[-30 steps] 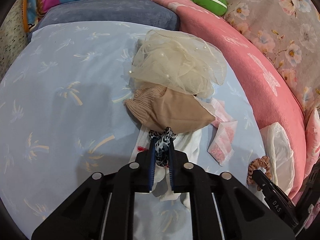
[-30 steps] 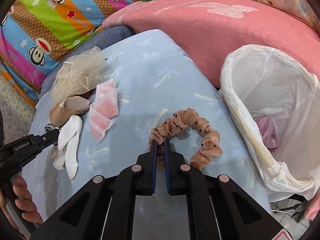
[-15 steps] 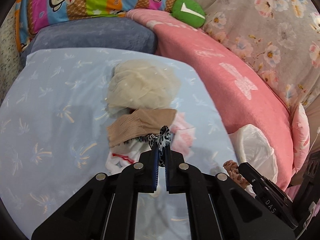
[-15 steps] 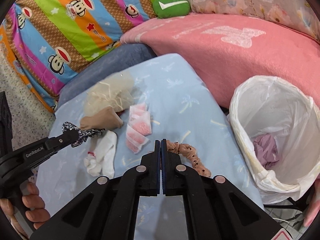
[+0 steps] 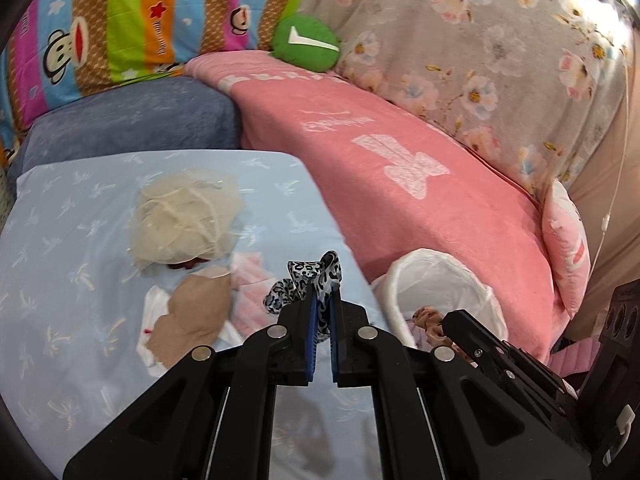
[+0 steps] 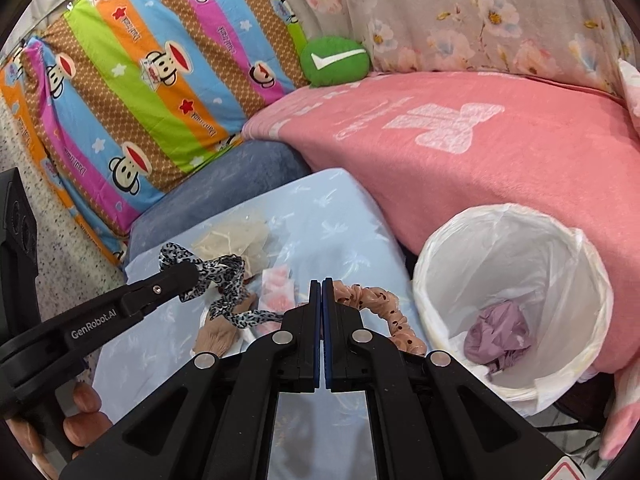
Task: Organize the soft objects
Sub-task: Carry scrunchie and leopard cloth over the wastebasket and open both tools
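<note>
My left gripper (image 5: 323, 300) is shut on a black-and-white leopard-print hair band (image 5: 310, 280), held above the light blue sheet (image 5: 60, 280); the right wrist view shows that band (image 6: 224, 280) dangling from the left gripper (image 6: 192, 274). My right gripper (image 6: 322, 284) is shut on a peach dotted scrunchie (image 6: 384, 312), which hangs to its right, close to the white-lined bin (image 6: 516, 216). On the sheet lie a cream mesh bundle (image 5: 184, 220), a tan sock (image 5: 196, 316), white socks (image 5: 154, 304) and pink sachets (image 5: 250, 292).
The bin (image 5: 440, 276) stands at the sheet's right edge and holds a crumpled purple cloth (image 6: 500, 332). A pink blanket (image 5: 400, 184), a blue cushion (image 5: 128, 120), a striped monkey-print pillow (image 6: 140, 80) and a green plush (image 6: 334, 60) surround the sheet. A person's hand (image 6: 80, 420) grips the left handle.
Both grippers have risen from the sheet, each lifting its band clear. The left has swung right toward the bin. The scrunchie, flat on the sheet before, now hangs from the right gripper.
</note>
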The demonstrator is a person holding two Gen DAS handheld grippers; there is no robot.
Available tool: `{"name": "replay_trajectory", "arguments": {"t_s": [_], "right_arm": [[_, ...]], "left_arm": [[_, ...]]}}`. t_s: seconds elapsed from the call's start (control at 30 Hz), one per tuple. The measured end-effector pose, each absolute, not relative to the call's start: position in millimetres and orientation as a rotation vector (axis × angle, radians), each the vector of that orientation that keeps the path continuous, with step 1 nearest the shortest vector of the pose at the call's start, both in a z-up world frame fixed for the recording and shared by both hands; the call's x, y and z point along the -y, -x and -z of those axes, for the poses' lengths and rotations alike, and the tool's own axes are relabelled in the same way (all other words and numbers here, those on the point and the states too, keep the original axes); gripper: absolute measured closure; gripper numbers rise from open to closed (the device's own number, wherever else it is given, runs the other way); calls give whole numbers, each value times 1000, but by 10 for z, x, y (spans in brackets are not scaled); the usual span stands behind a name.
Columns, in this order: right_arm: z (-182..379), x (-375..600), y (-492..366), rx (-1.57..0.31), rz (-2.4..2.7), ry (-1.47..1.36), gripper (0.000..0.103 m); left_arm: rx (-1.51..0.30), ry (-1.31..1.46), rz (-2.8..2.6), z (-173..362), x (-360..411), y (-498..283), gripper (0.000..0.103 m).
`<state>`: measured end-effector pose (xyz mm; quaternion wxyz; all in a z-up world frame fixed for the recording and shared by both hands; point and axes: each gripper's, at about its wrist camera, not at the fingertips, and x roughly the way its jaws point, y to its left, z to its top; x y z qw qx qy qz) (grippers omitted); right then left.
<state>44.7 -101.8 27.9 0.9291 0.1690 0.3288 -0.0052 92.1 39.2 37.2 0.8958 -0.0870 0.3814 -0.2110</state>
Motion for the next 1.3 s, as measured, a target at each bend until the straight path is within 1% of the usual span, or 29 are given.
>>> {"name": "replay_trajectory", "arguments": {"t_s": [0.33,0.7,1.03,1.3], "right_arm": [[-430,1589,-235,-612,110,-389,102],[-440,2155,-65,-584,211,-429,102],[-381,2429,-5,-583,254,-449,102],[-333,2480,-13,-591,265,-453,101]], "left_arm": [[-782,95,521,-469,243,-875,98],[-789,14,606,-483,842,-820,98],[-832,-36,655,-393,1219,-798,97],[-849,-56,671,-339,1337,-816,96]]}}
